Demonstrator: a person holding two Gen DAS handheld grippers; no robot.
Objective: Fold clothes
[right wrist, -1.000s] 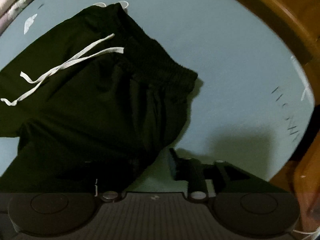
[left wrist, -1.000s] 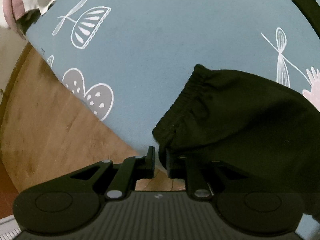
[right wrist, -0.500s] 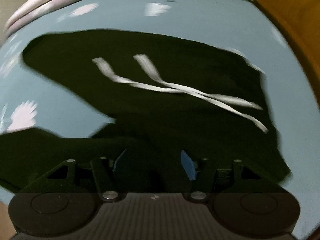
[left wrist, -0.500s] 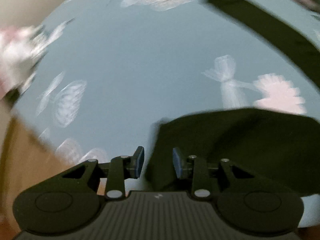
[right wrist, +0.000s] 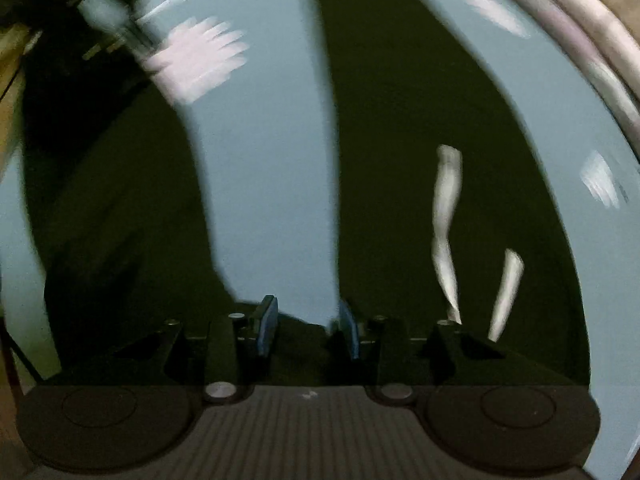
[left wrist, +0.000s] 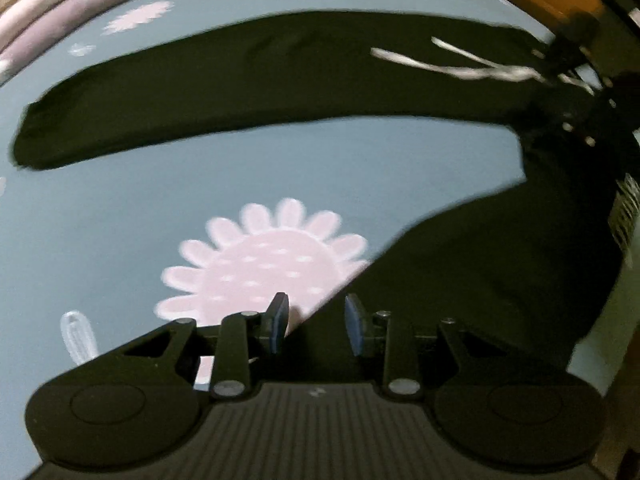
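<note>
Left hand-held gripper (left wrist: 316, 322) sits part-open over the edge of one leg of the black trousers (left wrist: 280, 80); pads apart, cloth edge runs between them but no pinch visible, so not holding anything yet. Right hand-held gripper (right wrist: 306, 326) has jaws closing, w/ dark fabric near the crotch just under and between the pads; can't tell if they've bitten cloth yet, looks like not.

Trousers lie spread on the blue flower-print sheet (left wrist: 280, 176) of the bed, legs splayed apart in a V, white drawstring (right wrist: 446, 216) loose on the waist end.

Risks, as I judge them:
- Both views blurred, so hands prob. moving fast; a close at speed could miss the edge or grab sheet along w/ fabric.
- Left pads are only over the leg's edge, so a thin one-layer pinch could slip out when lifted.
- Drawstring loose near right gripper: could snag or get folded in crooked.
- Legs not aligned, so the fold may come out skewed.
</note>
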